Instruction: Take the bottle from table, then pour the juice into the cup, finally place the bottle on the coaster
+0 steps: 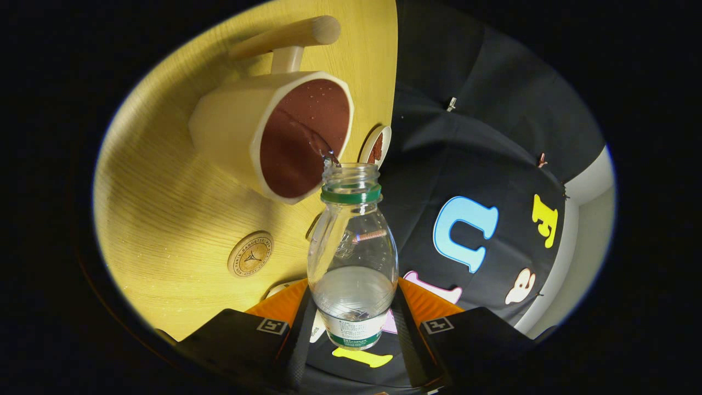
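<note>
- The tabletop takes the whole field from nine to twelve o'clock of the tongs and is seen steeply tilted, which I read as the tongs being rolled over for the pour; its far edge runs close past the cup, so liquid that overshoots toward one o'clock could, in my judgement, run over that edge.
- The cup, cream outside and brown inside with a wooden handle at its far side, stands beyond the tongs at about eleven o'clock, its mouth facing them; a stream of clear liquid runs down its inner wall, and droplets speckle the inside.
- The bottle lies between the fingers, pointing straight ahead at twelve o'clock; its open, green-ringed mouth sits just at the cup's near rim, perhaps touching it; I cannot tell which; liquid remains pooled in its lower half.
- The tongs are clamped on the bottle near its labelled base; both fingers press its sides.
- Risks as I judge them: the mouth is at the very lip, so a small drift toward one o'clock would spill outside the cup; the wall is thin, smooth plastic, so it may slip or twist as it tips further; pushing forward could shove the cup.
- The coaster peeps out past the cup at about twelve o'clock, near the table's edge; a misjudged placing there risks a topple.
- A small round disc lies on the wood at ten o'clock, apart from all else.
</note>
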The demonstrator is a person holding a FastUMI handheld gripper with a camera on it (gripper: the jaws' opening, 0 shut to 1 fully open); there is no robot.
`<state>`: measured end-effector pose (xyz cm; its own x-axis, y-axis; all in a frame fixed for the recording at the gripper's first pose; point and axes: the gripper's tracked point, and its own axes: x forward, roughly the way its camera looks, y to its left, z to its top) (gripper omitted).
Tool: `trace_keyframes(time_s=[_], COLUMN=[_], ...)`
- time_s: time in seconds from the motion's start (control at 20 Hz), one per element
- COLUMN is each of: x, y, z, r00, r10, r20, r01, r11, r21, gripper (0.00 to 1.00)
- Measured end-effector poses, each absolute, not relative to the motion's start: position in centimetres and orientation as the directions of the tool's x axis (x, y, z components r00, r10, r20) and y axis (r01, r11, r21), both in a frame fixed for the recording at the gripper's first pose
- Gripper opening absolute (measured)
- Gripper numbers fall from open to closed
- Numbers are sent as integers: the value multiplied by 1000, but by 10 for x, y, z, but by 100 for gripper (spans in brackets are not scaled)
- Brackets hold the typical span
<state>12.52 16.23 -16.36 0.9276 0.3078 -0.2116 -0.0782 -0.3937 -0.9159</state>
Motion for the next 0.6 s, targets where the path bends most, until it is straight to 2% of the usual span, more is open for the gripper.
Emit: trace_keyframes(time_s=[0.6], x=[128], y=[177], z=[-150], r00=[912], r10=[354], r20=[-209], r01=[-10], r11=[-489], r21=[-872], gripper=[73])
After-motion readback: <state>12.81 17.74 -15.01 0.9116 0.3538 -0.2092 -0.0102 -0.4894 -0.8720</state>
